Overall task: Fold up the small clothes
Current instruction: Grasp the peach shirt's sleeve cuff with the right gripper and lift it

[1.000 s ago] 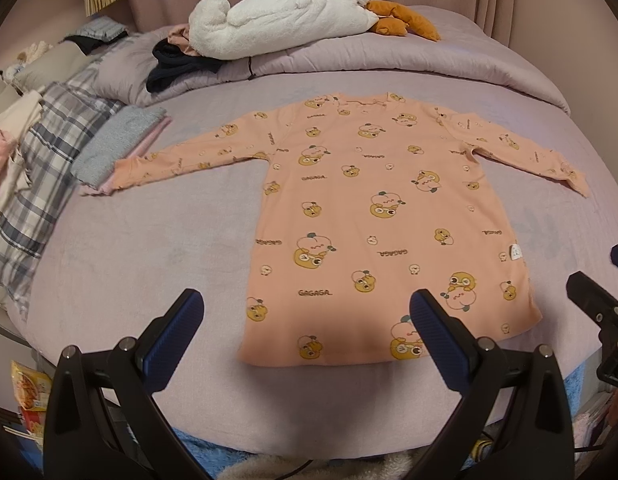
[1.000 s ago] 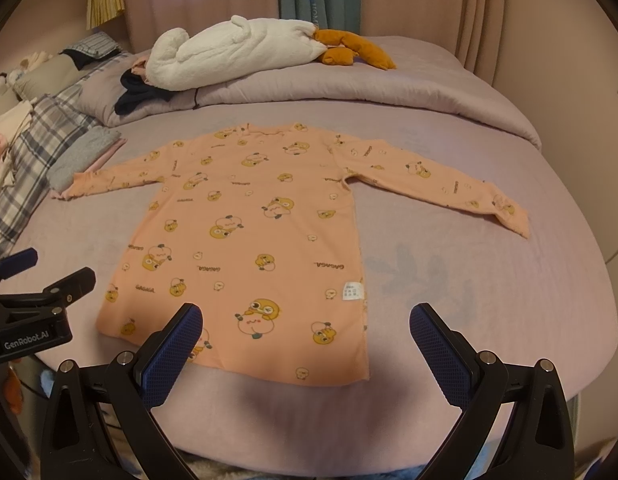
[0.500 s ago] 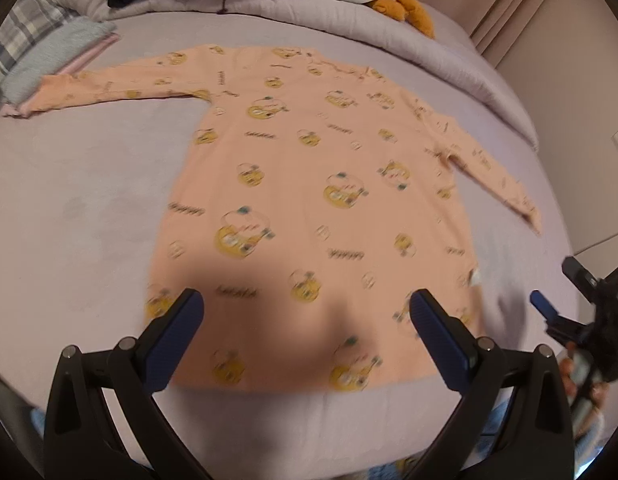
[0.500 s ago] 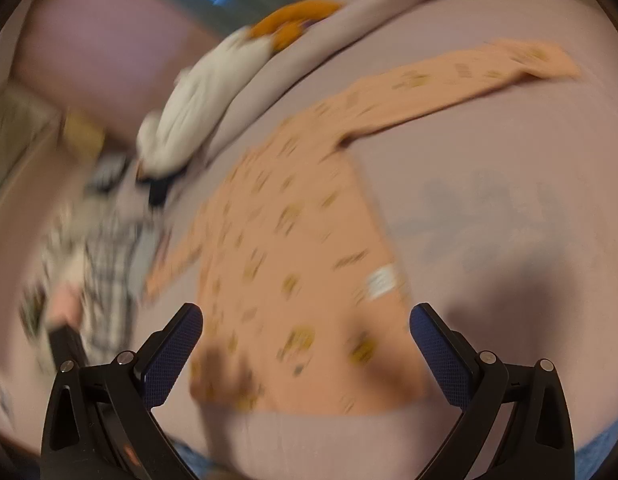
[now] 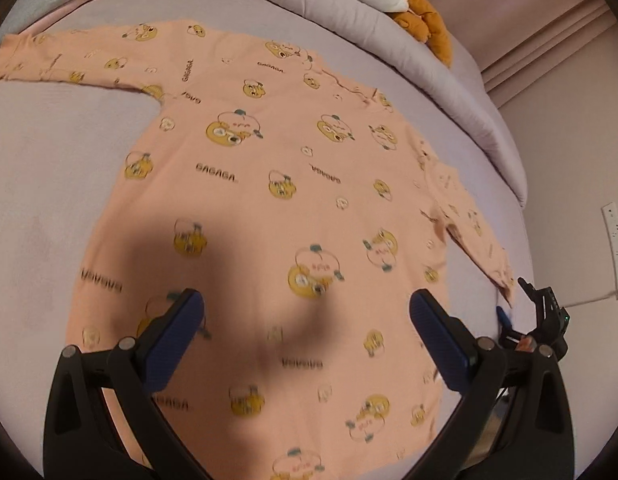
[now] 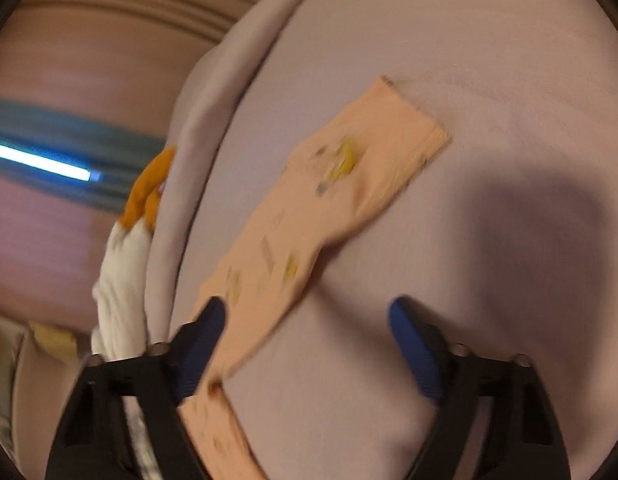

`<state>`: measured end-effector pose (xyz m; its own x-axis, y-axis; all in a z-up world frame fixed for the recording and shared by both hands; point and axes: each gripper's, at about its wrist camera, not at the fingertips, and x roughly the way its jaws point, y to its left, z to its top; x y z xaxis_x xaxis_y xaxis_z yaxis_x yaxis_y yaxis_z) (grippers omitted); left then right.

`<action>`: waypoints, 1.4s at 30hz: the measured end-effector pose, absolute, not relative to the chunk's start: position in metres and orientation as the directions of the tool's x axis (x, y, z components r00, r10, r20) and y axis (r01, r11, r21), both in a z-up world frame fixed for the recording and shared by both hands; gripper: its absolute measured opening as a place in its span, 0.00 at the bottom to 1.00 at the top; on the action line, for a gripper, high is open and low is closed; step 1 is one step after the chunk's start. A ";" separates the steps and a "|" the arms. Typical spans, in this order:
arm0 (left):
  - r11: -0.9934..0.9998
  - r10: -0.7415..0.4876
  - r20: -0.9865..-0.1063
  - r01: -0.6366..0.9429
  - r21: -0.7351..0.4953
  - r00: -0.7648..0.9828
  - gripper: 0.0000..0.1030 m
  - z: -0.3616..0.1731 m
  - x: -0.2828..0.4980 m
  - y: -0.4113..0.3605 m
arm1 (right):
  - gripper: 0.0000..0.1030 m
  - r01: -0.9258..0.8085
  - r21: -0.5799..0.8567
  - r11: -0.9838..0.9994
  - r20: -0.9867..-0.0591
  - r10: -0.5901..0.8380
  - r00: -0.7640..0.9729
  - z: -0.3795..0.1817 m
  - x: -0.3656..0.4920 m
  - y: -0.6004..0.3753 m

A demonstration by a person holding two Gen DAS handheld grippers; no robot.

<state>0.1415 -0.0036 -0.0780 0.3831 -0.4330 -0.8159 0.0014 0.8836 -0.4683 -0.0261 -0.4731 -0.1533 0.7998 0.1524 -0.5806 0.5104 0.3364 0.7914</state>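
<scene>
My left gripper (image 5: 307, 312) hangs over the lower half of the shirt (image 5: 277, 200) with its jaws spread wide and nothing between them. The shirt lies flat on the bed (image 5: 41, 168), print side up. Its long axis runs from the hem nearest me up to the collar at the far side, tipped a little to the right in the left view. One sleeve (image 5: 69, 56) reaches out toward the left edge of the bed; the other sleeve (image 5: 465, 216) slants down to the right, its cuff ending close to my right gripper (image 5: 543, 312), seen at the frame's edge. A quilt (image 5: 389, 44) is bunched beyond the collar, with an orange toy (image 5: 425, 24) on it.

My right gripper (image 6: 305, 324) is also wide open and holds nothing. It hovers over that right sleeve (image 6: 321, 216), which runs as a band away from me, cuff farthest, upward to the right. The picture is blurred, so I cannot tell whether a finger (image 6: 201, 344) touches the cloth.
</scene>
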 end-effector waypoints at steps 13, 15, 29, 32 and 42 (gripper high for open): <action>0.906 -0.375 -0.837 -0.032 -0.421 0.397 1.00 -0.089 0.179 0.008 | 0.07 0.534 0.812 0.236 -0.553 0.013 0.833 -0.167 -0.001 -0.513; 0.900 -0.384 -0.829 -0.034 -0.434 0.407 1.00 -0.086 0.179 0.017 | 0.07 0.540 0.782 0.311 -0.568 0.000 0.823 -0.150 0.004 -0.502; 0.851 -0.383 -0.786 -0.146 -0.505 0.485 1.00 -0.069 0.157 0.122 | 0.07 0.119 0.279 0.953 -0.563 0.061 0.824 0.048 0.136 -0.225; 0.852 -0.350 -0.800 -0.189 -0.488 0.488 1.00 -0.073 0.150 0.146 | 0.07 0.026 0.134 0.991 -0.591 0.059 0.804 0.043 0.161 -0.146; 0.841 -0.284 -0.825 -0.286 -0.459 0.489 1.00 -0.081 0.134 0.200 | 0.21 -0.258 -0.176 0.950 -0.751 0.040 0.659 -0.070 0.203 0.027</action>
